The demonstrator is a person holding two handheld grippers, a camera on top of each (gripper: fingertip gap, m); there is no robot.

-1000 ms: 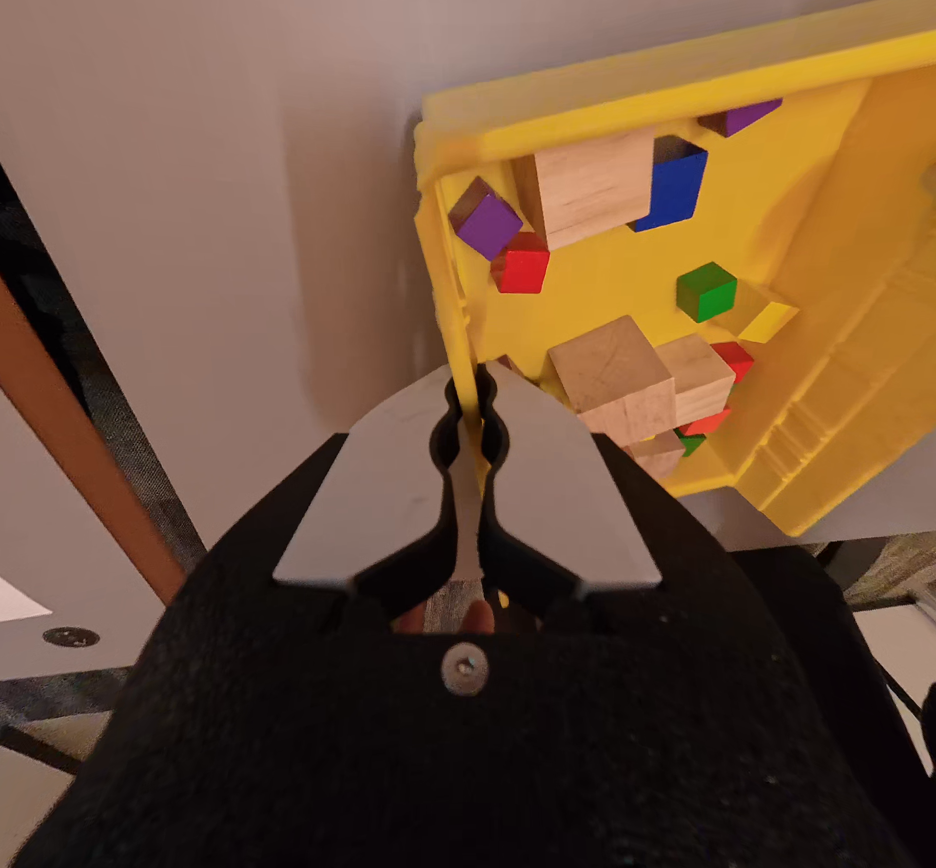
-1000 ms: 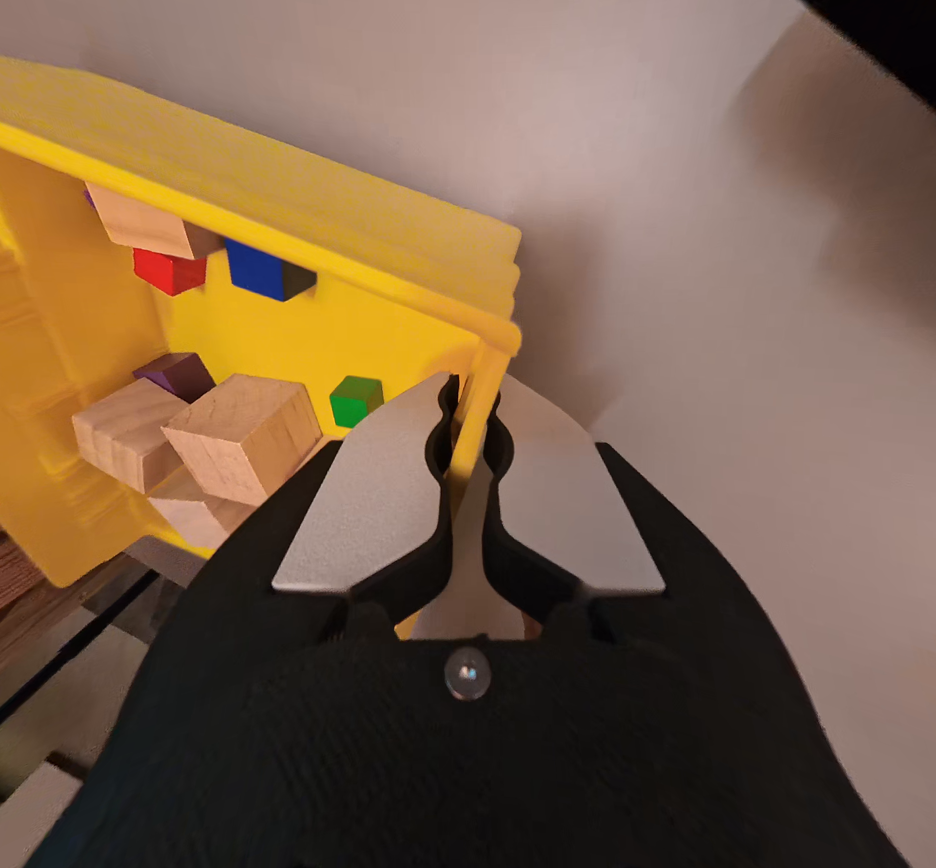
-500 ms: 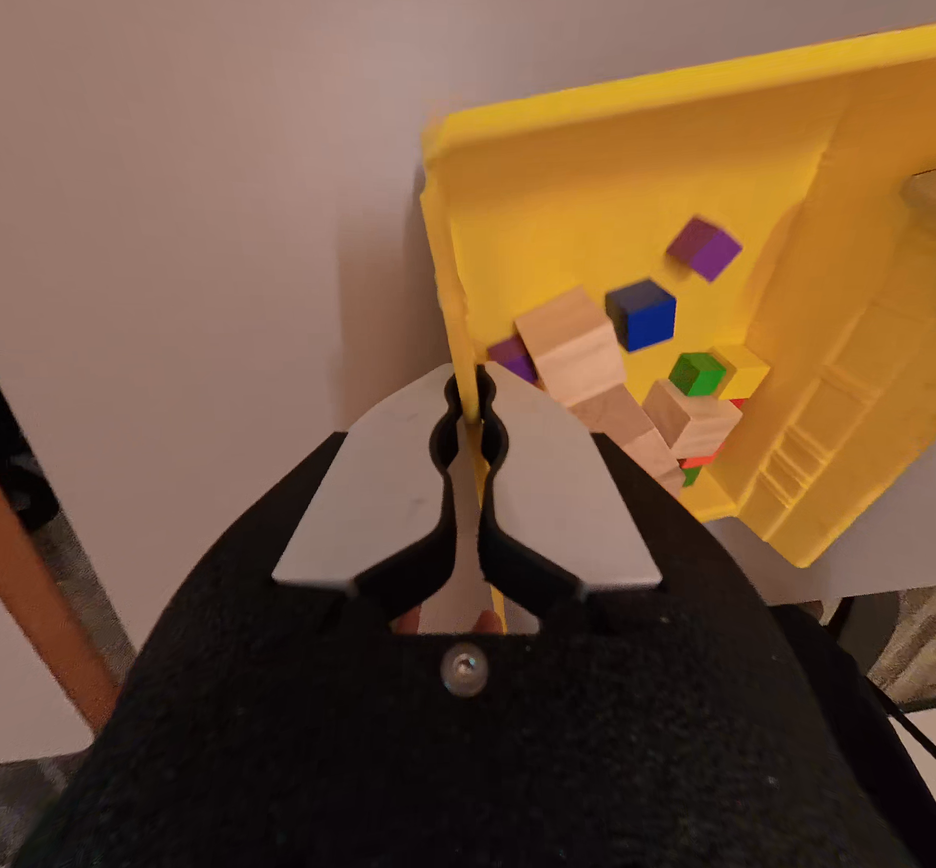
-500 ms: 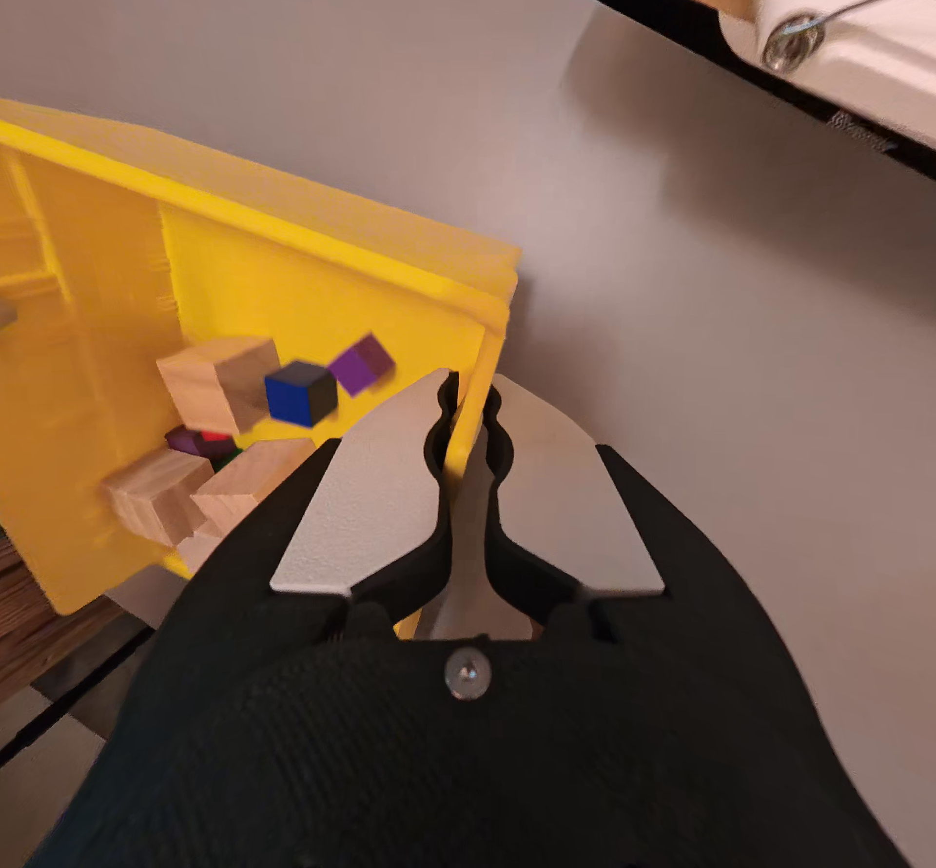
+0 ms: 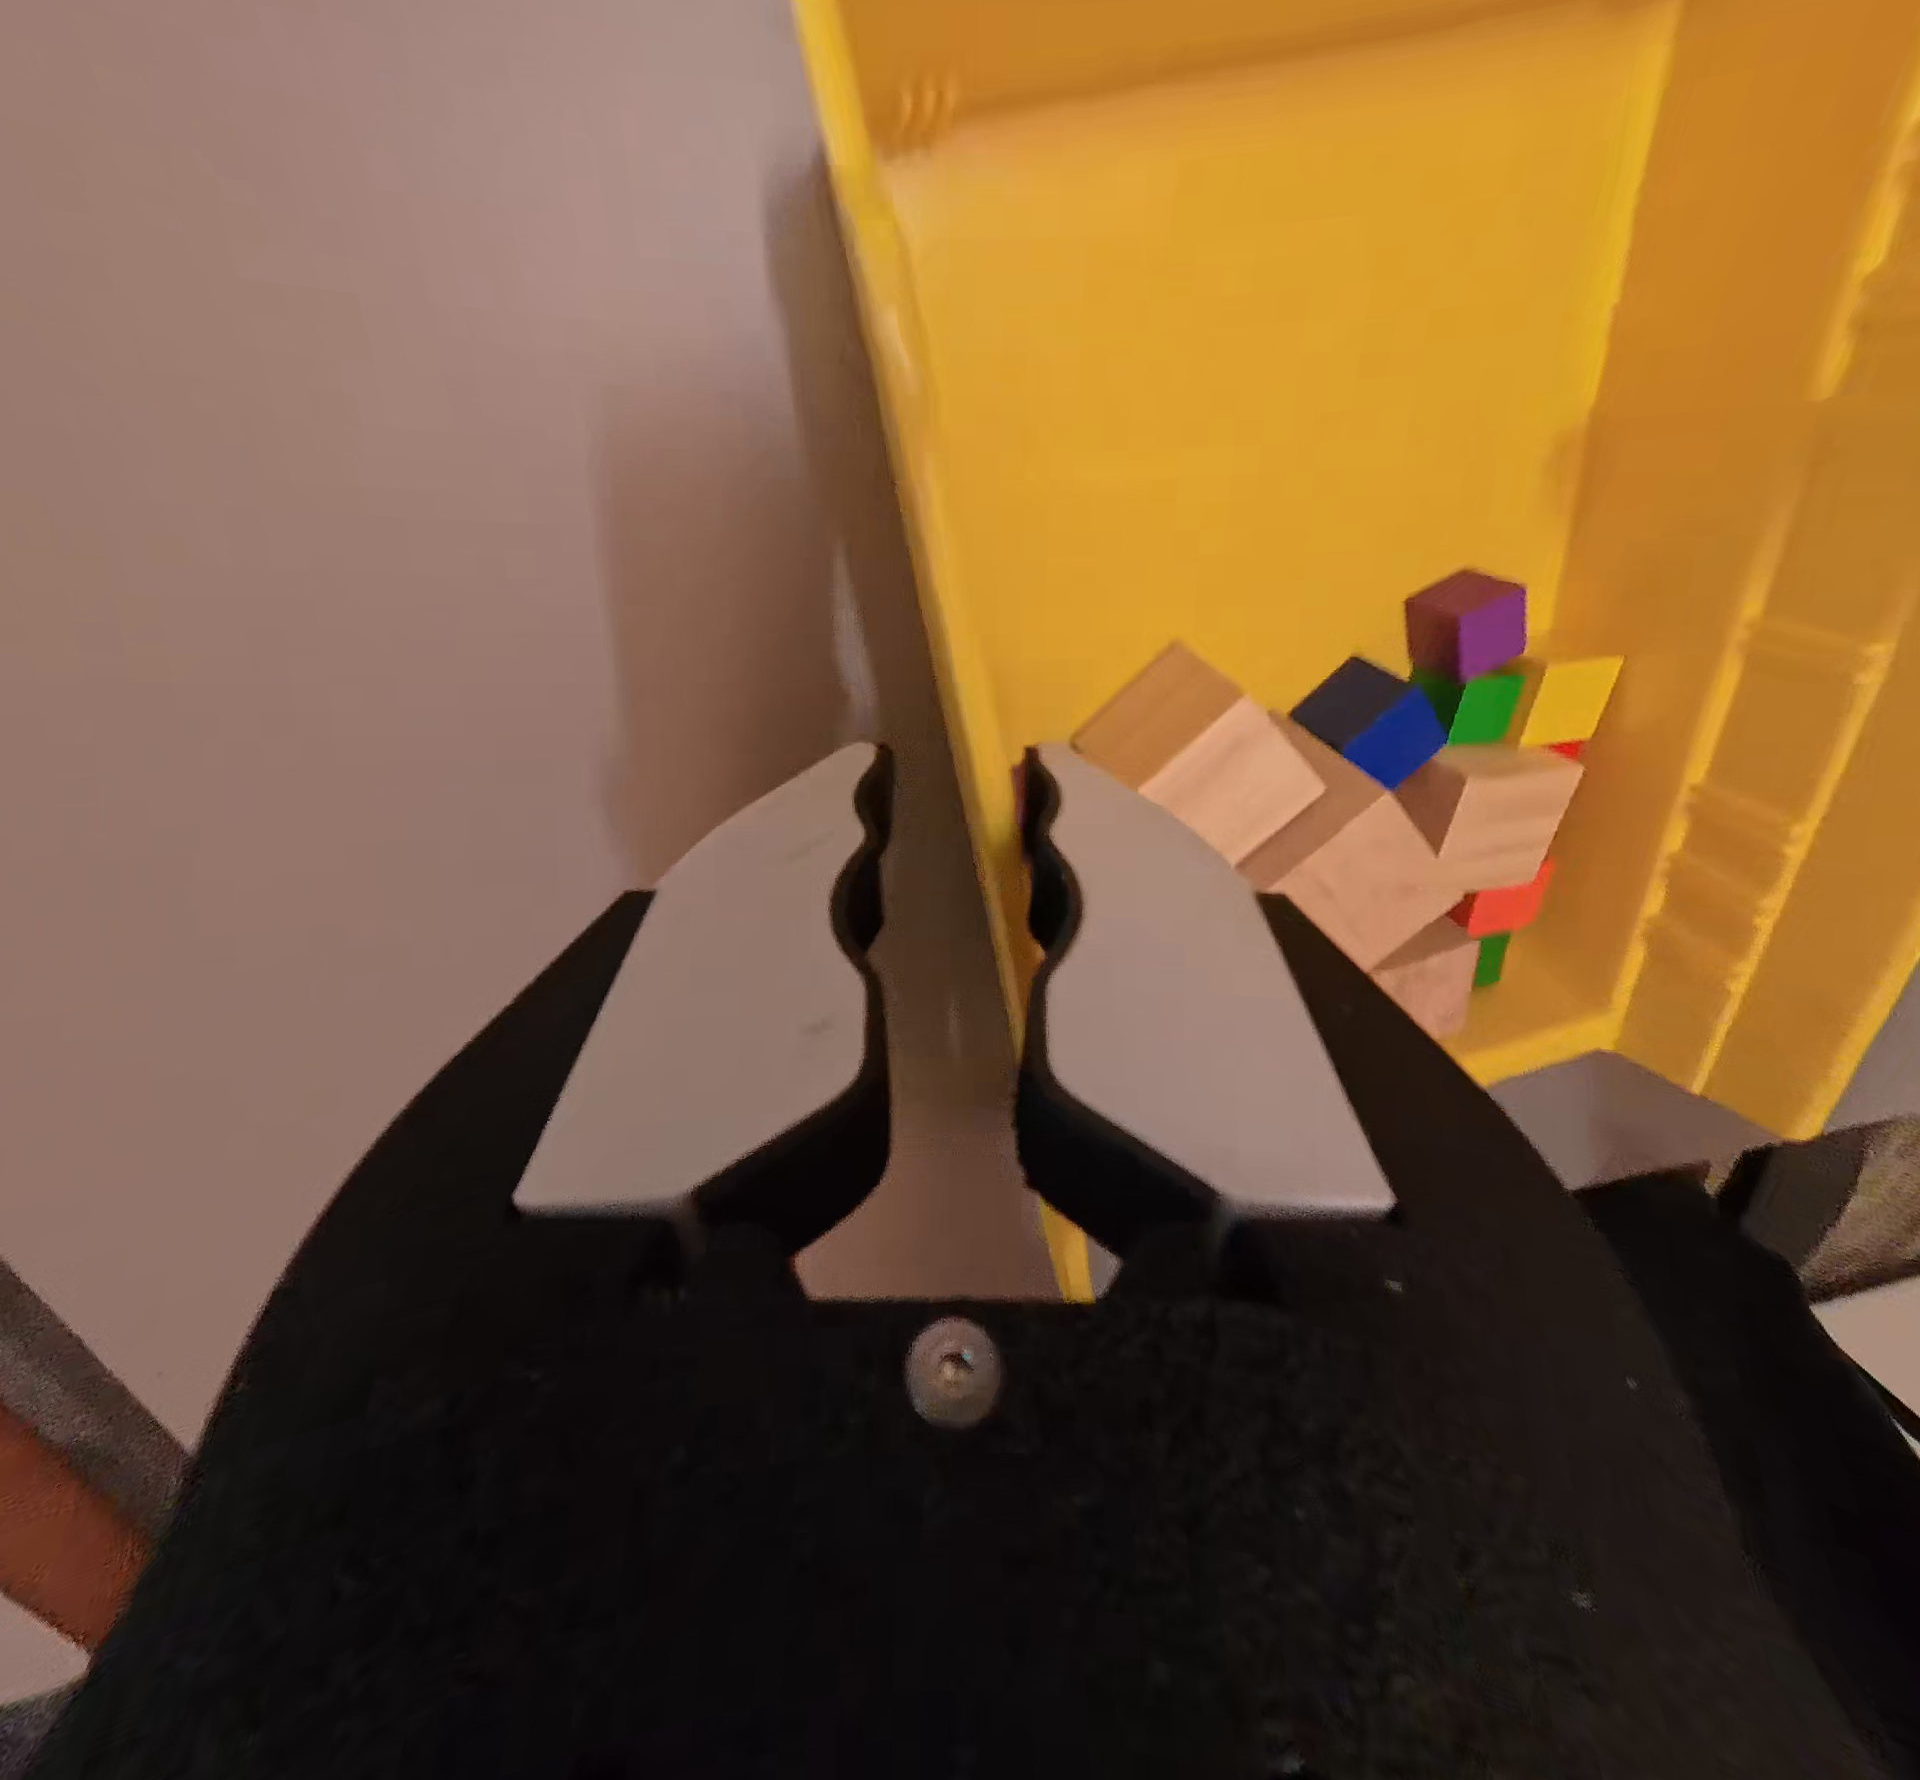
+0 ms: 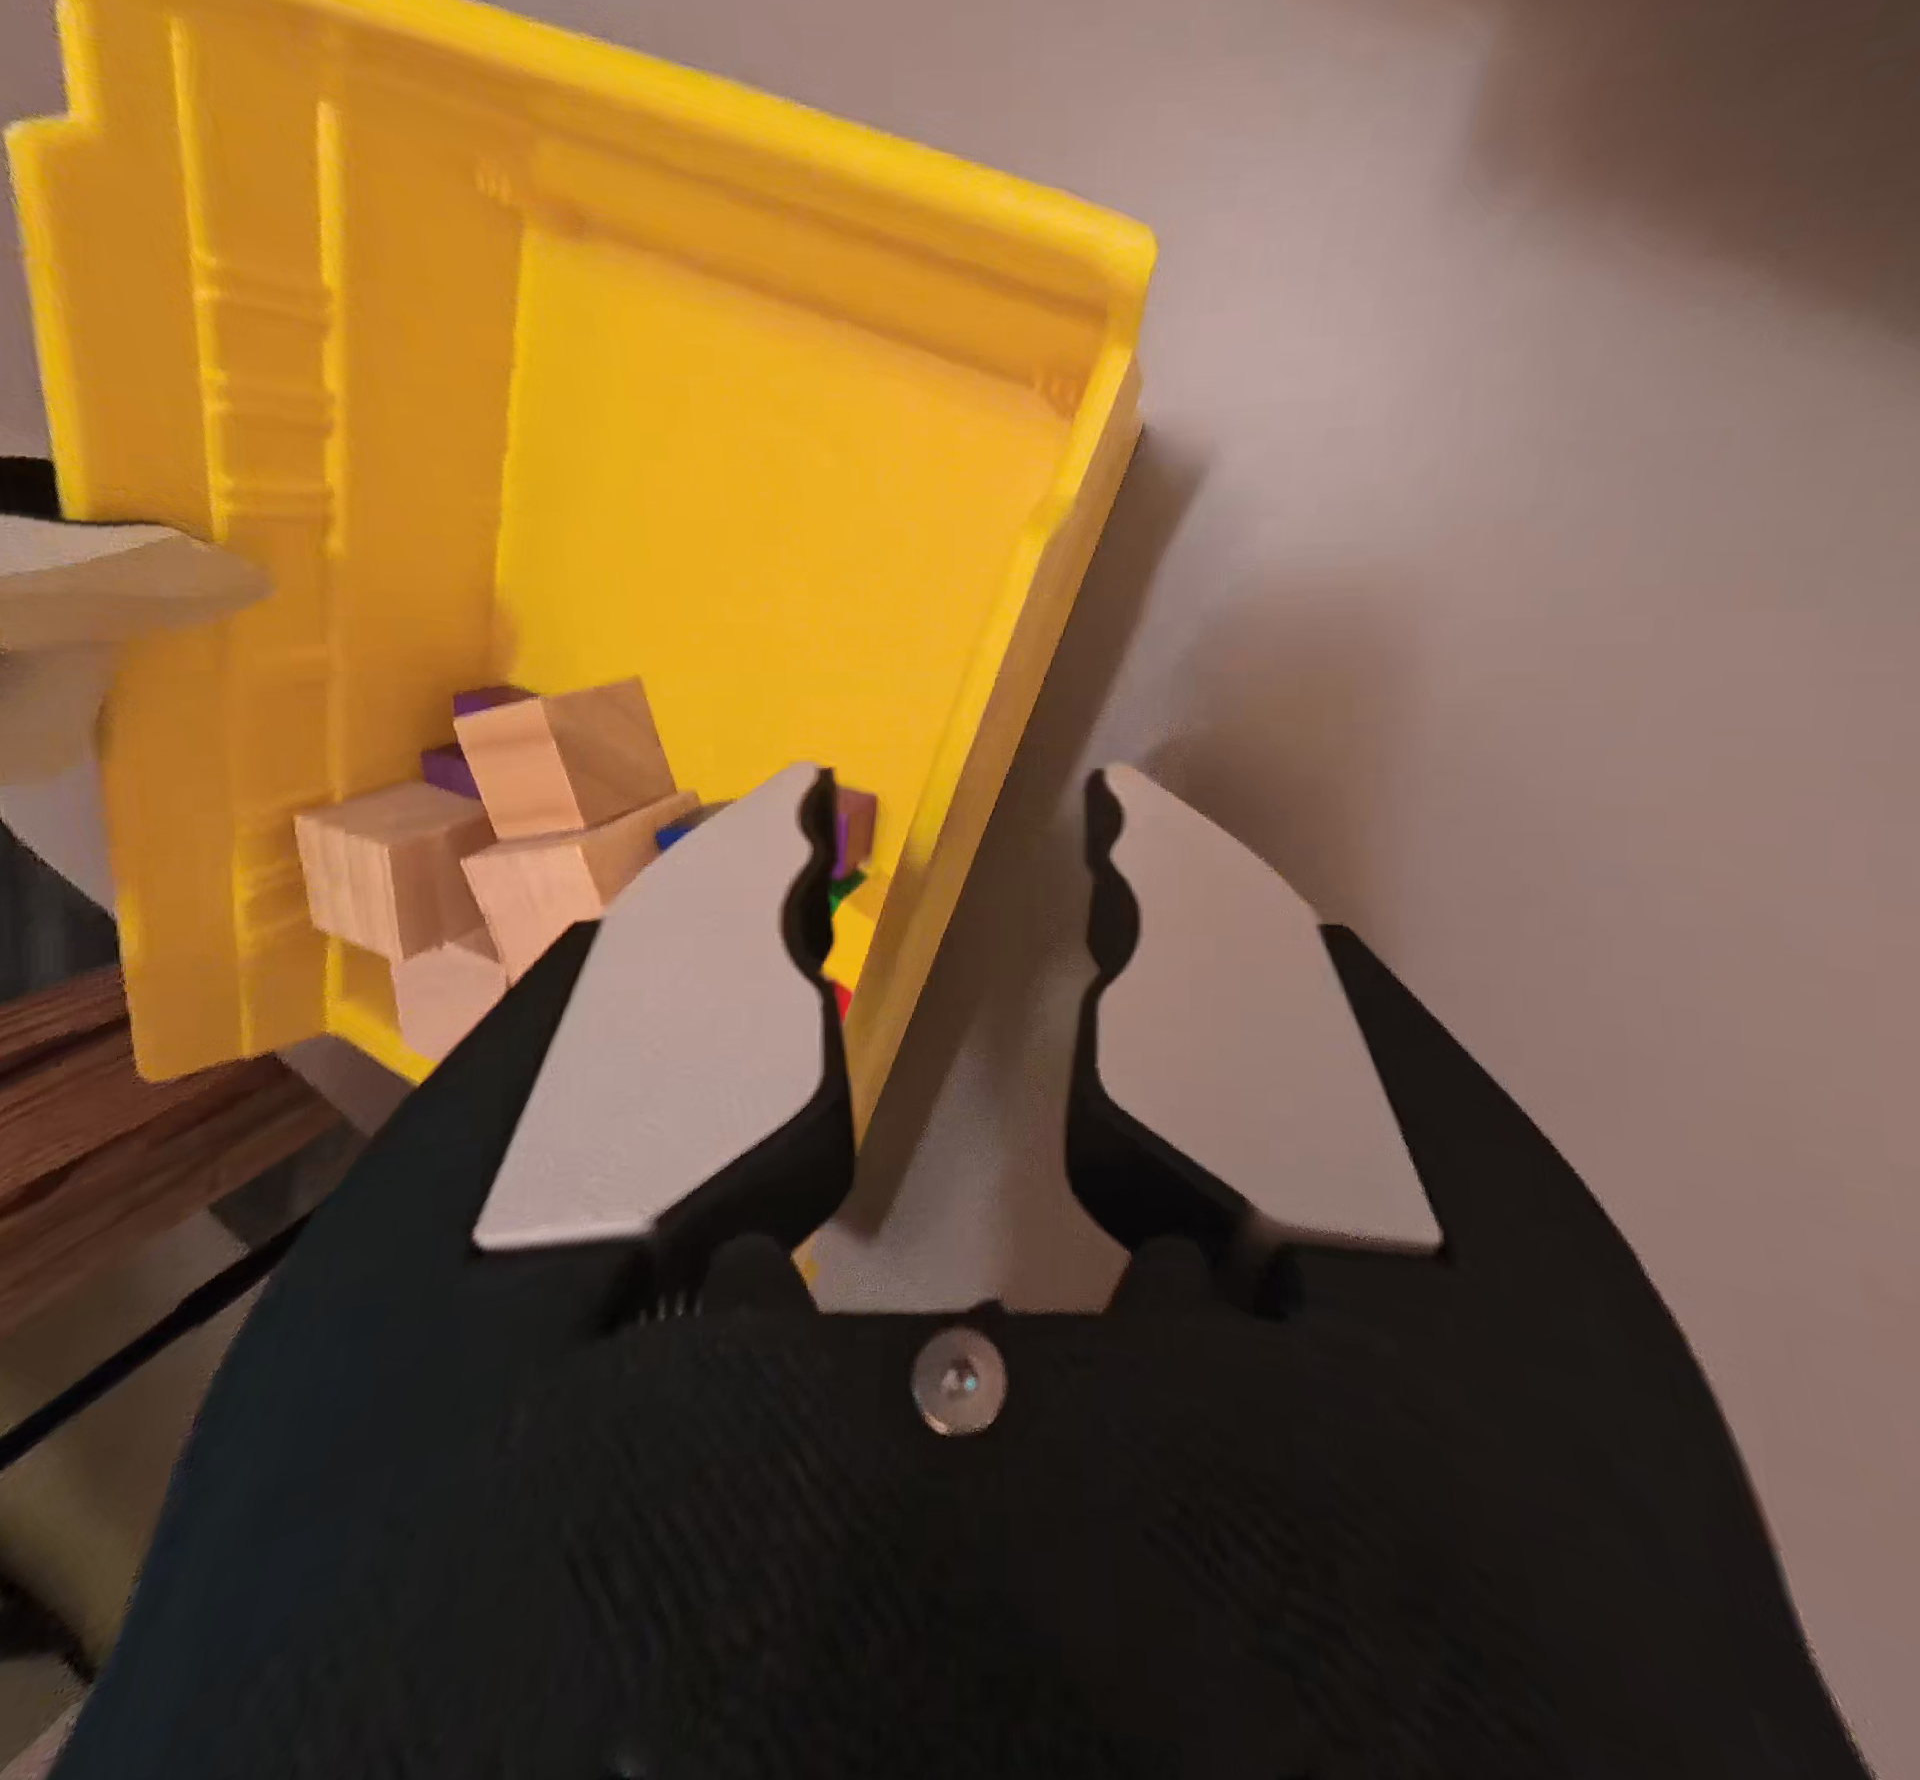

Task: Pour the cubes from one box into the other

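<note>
A yellow box (image 5: 1247, 380) rests tilted against the white table, with its open side facing me. Several cubes are piled in its near corner: big wooden cubes (image 5: 1226, 774) and small blue (image 5: 1392, 733), purple (image 5: 1470, 624), green and yellow ones. My left gripper (image 5: 956, 774) is open a little astride the box's left wall, which touches only the right finger. My right gripper (image 6: 958, 780) is open wider astride the right wall of the box (image 6: 779, 535). The wooden cubes (image 6: 561, 764) also show in the right wrist view. No second box is in view.
The white table top (image 5: 364, 483) spreads to the left of the box and also to its right (image 6: 1507, 691). A brown wooden surface (image 6: 104, 1107) lies below the table edge at the lower left. A pale shape (image 6: 114, 577) touches the box's far side wall.
Both grippers were shut on the box's side walls and have now opened. The box swung down and the cubes slid from its far wall into the near corner.
</note>
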